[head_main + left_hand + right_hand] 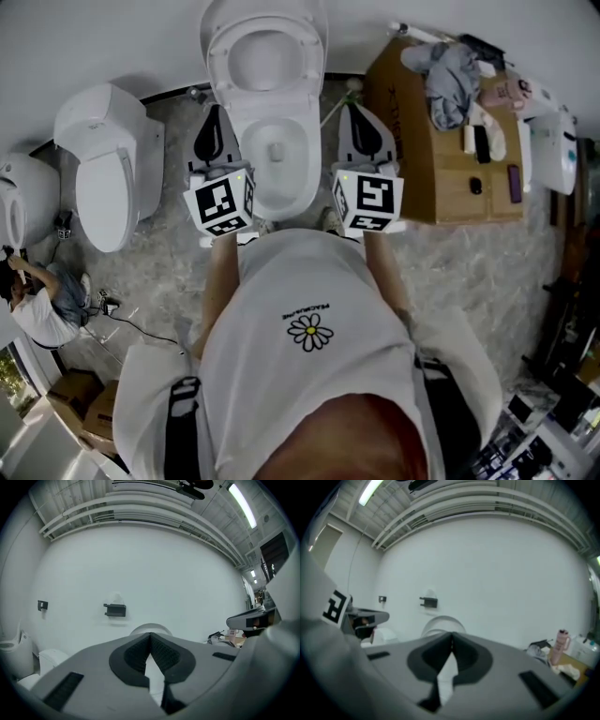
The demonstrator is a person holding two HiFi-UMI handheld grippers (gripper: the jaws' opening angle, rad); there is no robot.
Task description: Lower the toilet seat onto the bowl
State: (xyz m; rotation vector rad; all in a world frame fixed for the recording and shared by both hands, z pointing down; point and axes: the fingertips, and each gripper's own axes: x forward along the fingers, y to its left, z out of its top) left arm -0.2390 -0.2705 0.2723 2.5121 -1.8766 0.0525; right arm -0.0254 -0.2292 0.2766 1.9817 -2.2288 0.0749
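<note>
Ahead — raised toilet seat [218,67], beyond left hand-held gripper [216,117]

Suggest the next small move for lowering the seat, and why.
Probably reach the right gripper forward to the toilet seat: it stands upright behind the open bowl, and this gripper and the left gripper, both shut and empty, flank the bowl.
</note>
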